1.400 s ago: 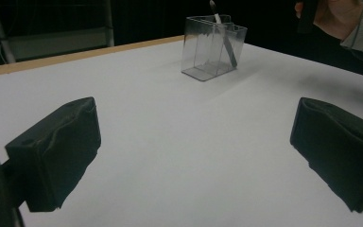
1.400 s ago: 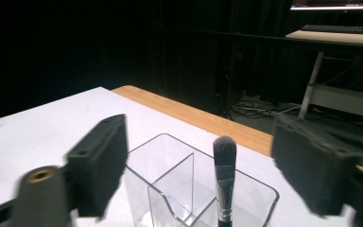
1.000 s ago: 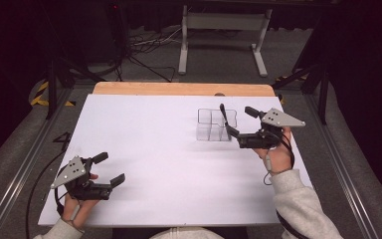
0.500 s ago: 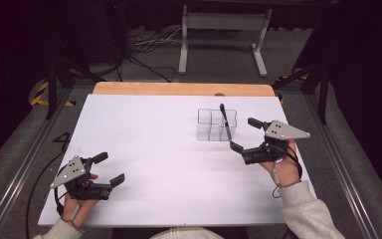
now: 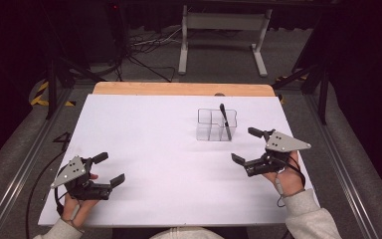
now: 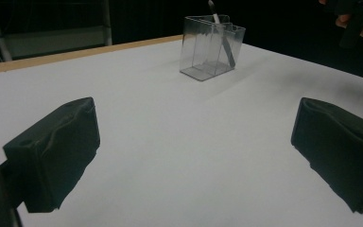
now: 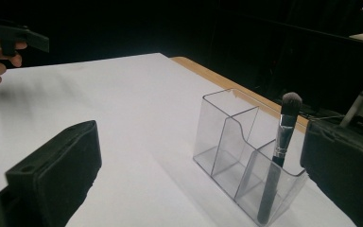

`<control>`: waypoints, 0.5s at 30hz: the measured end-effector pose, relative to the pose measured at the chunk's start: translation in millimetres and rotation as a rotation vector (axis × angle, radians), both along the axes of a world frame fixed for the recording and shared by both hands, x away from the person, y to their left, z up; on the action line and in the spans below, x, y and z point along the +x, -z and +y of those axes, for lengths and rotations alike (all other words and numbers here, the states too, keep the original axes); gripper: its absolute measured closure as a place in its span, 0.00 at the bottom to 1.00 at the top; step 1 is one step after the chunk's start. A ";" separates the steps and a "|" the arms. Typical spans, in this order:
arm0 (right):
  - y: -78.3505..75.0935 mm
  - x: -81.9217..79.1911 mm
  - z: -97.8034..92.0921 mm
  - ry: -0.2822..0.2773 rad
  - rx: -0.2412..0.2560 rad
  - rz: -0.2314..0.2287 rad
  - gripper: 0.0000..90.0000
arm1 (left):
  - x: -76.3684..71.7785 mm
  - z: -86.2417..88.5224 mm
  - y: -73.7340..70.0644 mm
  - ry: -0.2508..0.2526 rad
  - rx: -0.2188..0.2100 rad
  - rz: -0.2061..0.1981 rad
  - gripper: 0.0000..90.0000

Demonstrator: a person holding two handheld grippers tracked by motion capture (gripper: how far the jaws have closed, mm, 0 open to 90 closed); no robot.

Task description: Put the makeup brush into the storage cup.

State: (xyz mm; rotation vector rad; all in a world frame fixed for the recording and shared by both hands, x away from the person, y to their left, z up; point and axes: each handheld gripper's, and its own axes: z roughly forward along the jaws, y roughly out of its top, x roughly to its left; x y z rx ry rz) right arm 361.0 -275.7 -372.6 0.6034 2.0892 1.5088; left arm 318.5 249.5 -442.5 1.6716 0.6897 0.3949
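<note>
Standing brush (image 7: 277, 156) handle blurred behind clear organizer (image 7: 227, 142) wall.

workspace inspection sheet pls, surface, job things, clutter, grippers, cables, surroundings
Surface: white sheet over a wooden table, whose far edge shows bare.
Job's things: clear divided organizer stands on the right half of the sheet; a makeup brush stands bristles up in one end compartment, leaning on its wall.
Clutter: nothing seen on the sheet.
Grippers: left gripper near the front left corner, jaws apart, empty; right gripper in front and to the right of the organizer, jaws apart, empty, clear of it.
Cables: a black cable trails off the table's left side; loose cables on the floor beyond.
Surroundings: dark room, a white metal stand behind the table.
</note>
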 end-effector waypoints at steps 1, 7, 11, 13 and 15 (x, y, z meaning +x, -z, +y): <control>1.5 -1.3 -0.1 -0.001 -0.002 -0.002 0.00 | -0.1 0.2 -0.1 -0.001 0.000 -0.001 0.03; 8.6 -7.2 -1.7 -0.004 -0.005 -0.014 0.00 | 0.2 -0.3 -0.1 0.018 -0.002 -0.001 0.03; 15.0 -9.7 -3.9 -0.002 -0.004 -0.019 0.00 | 0.3 0.0 -0.7 0.036 0.001 -0.002 0.03; 18.5 -11.2 -5.0 -0.004 -0.003 -0.013 0.00 | -0.1 -0.3 -1.1 0.042 -0.001 0.003 0.02; 22.1 -12.4 -5.6 -0.006 -0.003 -0.012 0.00 | -0.1 -0.7 -1.1 0.047 -0.001 0.000 0.02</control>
